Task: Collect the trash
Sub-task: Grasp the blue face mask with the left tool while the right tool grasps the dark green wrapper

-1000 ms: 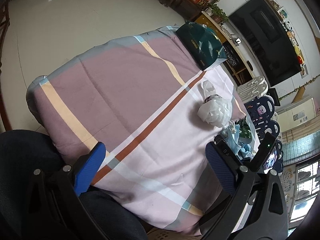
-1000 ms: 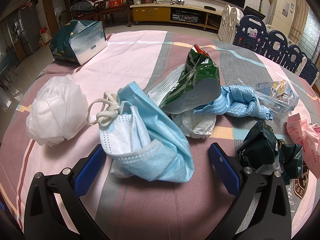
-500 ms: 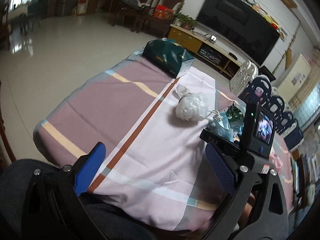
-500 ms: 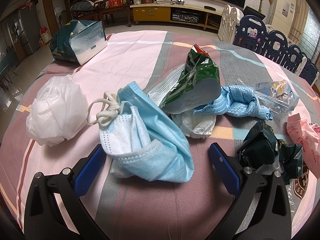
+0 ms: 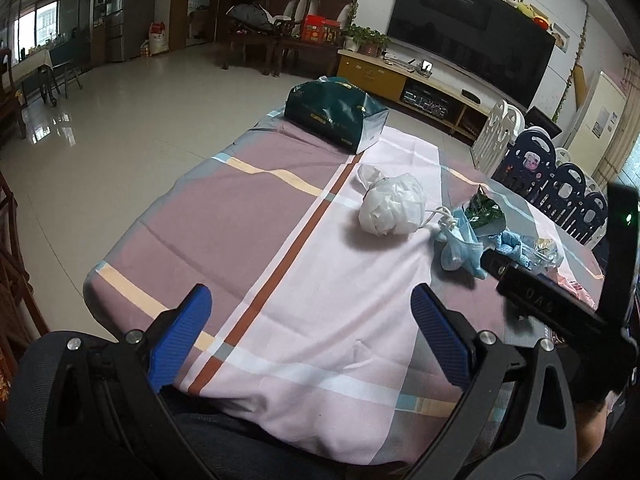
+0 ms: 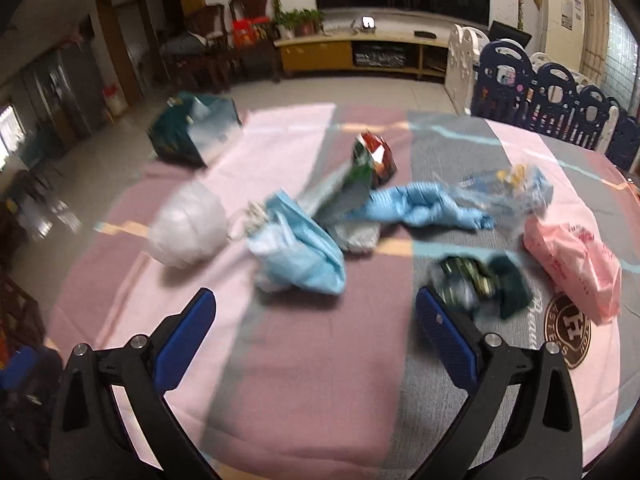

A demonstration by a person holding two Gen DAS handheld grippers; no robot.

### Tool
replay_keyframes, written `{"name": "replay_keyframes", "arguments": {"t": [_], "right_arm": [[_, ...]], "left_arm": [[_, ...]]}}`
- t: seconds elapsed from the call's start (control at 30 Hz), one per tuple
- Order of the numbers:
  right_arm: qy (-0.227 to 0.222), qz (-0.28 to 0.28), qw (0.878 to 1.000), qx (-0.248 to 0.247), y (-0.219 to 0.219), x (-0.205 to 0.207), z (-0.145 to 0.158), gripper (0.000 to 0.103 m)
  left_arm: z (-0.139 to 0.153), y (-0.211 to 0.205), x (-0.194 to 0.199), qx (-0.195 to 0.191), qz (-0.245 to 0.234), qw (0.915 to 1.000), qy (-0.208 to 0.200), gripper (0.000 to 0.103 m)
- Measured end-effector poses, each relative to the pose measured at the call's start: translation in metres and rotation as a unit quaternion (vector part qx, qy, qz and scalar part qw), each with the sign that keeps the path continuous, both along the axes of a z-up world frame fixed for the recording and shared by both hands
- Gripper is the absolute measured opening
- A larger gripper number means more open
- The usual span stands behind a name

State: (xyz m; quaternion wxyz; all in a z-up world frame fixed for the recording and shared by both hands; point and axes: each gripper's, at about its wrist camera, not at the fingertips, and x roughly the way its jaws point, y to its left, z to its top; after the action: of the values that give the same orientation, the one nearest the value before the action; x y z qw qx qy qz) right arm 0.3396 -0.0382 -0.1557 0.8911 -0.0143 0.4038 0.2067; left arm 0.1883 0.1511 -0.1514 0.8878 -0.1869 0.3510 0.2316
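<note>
Trash ahead of both grippers: crumpled blue paper face mask (image 6: pixel 298 252), round white plastic bag (image 6: pixel 188 230). Left gripper (image 5: pixel 310 336) and right gripper (image 6: pixel 316 334) wide apart, empty.

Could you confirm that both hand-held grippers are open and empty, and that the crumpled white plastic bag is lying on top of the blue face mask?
Nearly. Both the left hand-held gripper and the right hand-held gripper are open and empty, but the white plastic bag lies on the tablecloth beside the blue face mask, not on top of it, as the right wrist view shows.
</note>
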Motion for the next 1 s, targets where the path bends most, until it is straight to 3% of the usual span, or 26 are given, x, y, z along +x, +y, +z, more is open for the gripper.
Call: {"name": "replay_keyframes", "arguments": {"t": [0.1,0.23,0.27,0.3,0.4,0.43,0.6,0.63,0.67,0.7,0.73,0.77,0.87,1.0], "right_arm": [[-0.014,0.023,1.0,-0.01,0.024,0.015,0.014,0.094],[0.042,0.028,0.996,-0.078,0.063,0.052,-0.02,0.076],[0.054,0.028,0.994,-0.09,0.066,0.055,-0.03,0.062],[0.061,0.026,0.994,-0.092,0.065,0.055,-0.036,0.042],[0.086,0.032,0.995,-0.034,0.048,0.045,-0.035,0.024],[0.086,0.038,0.995,-0.024,0.042,0.038,-0.031,0.023],[0.092,0.082,0.992,0.0,0.012,-0.007,-0.014,0.027],[0.108,0.098,0.989,-0.003,0.007,-0.014,-0.016,0.033],[0.115,0.103,0.988,0.001,0.002,-0.021,-0.016,0.051],[0.116,0.103,0.988,0.014,-0.007,-0.027,-0.011,0.061],[0.109,0.101,0.988,0.036,-0.017,-0.032,-0.004,0.073],[0.092,0.095,0.989,0.066,-0.031,-0.037,0.007,0.078],[0.041,0.029,0.995,0.091,-0.07,-0.039,0.03,0.084],[0.034,-0.066,0.997,0.018,-0.091,-0.008,0.024,0.084]], "left_arm": [[0.004,-0.002,-0.004,0.021,0.008,0.9997,-0.007,0.099],[0.003,0.003,-0.005,0.021,0.014,0.9997,-0.004,0.099],[0.003,0.005,-0.006,0.018,0.018,0.9997,-0.005,0.099],[0.003,0.006,-0.007,0.015,0.02,0.9997,-0.008,0.099],[0.001,0.008,-0.005,0.009,0.016,0.9998,-0.007,0.098],[0.0,0.007,-0.004,0.007,0.012,0.9999,-0.005,0.097],[-0.004,0.004,0.002,-0.007,-0.009,0.9999,0.006,0.097],[-0.005,0.005,0.003,-0.015,-0.013,0.9998,0.009,0.097],[-0.006,0.005,0.004,-0.02,-0.015,0.9996,0.013,0.097],[-0.008,0.005,0.005,-0.025,-0.017,0.9994,0.016,0.097],[-0.009,0.005,0.006,-0.03,-0.022,0.9991,0.018,0.097],[-0.01,0.005,0.006,-0.034,-0.026,0.9989,0.018,0.097],[-0.012,0.0,0.011,-0.047,-0.049,0.9975,0.02,0.097],[-0.018,-0.024,0.029,-0.058,-0.105,0.9921,0.034,0.097]]}}
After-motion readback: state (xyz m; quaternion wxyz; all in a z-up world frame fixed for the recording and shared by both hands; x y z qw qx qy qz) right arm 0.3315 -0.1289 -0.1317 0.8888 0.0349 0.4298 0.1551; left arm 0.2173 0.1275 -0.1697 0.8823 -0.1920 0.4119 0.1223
